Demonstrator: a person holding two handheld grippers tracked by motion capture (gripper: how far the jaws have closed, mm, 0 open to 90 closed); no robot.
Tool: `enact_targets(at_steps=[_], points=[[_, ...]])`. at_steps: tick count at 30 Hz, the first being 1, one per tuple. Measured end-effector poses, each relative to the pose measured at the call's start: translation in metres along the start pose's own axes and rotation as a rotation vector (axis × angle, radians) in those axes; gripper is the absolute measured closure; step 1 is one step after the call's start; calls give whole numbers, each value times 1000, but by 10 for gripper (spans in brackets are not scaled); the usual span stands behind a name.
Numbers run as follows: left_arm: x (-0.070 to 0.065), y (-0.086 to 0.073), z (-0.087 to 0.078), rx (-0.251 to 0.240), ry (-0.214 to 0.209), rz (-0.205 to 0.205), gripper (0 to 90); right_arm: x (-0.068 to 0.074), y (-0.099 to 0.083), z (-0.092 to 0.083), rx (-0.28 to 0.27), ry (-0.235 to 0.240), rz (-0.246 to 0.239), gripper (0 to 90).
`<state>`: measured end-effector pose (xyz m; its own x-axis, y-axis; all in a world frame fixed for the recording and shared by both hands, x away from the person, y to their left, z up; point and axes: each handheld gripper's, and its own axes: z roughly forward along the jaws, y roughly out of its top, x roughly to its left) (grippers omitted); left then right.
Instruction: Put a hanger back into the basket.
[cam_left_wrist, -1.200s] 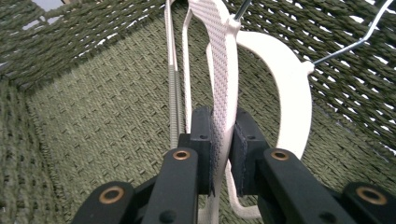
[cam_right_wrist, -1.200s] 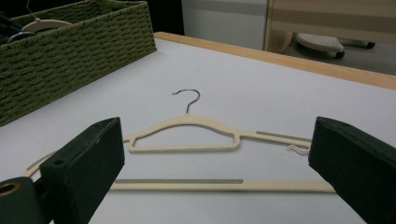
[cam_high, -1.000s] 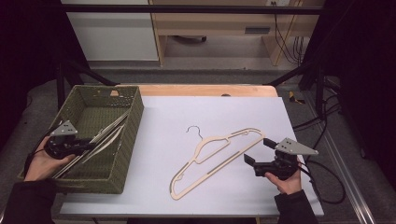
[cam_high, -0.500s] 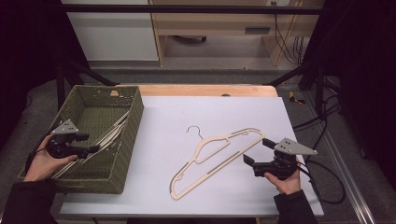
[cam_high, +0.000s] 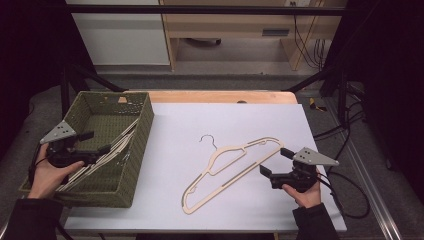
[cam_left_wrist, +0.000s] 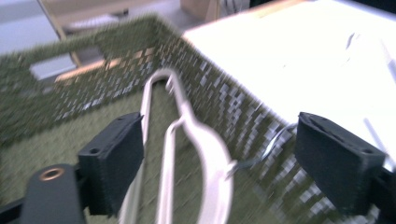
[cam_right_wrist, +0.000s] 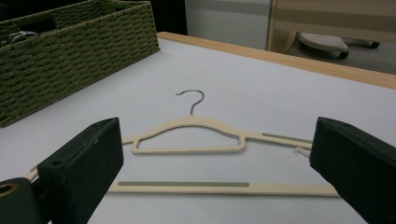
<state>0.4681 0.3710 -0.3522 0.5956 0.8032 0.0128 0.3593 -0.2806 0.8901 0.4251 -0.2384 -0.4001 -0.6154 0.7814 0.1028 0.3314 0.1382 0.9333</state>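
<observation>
My right gripper (cam_high: 272, 163) sits nearest the hanger (cam_high: 227, 170) on the bench (cam_high: 320, 210), fingers wide and empty, its long bar lying crosswise just ahead; left gripper (cam_left_wrist: 219, 168) has just opened wide over the basket (cam_high: 135, 135).

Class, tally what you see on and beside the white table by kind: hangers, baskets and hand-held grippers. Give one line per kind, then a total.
Hangers: 2, one on the table, one in the basket; more may lie under it, which I cannot tell.
Baskets: 1.
Grippers: 2, left gripper, right gripper.
Total: 5
</observation>
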Motion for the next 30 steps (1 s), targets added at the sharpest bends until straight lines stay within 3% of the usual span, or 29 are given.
enact_targets(at_steps=[6,15,22,30], points=[[-30,19,1,-112,-39,-36,102,-1,2,2,-12,4,10,31],[-90,33,25,-193,-117,-33,69,-1,7,5,-42,22,24,32],[-126,28,50,-165,-161,-11,64,2,10,8,-31,37,23,30],[-150,14,75,-118,-213,-3,64,6,15,20,-4,46,-4,36]])
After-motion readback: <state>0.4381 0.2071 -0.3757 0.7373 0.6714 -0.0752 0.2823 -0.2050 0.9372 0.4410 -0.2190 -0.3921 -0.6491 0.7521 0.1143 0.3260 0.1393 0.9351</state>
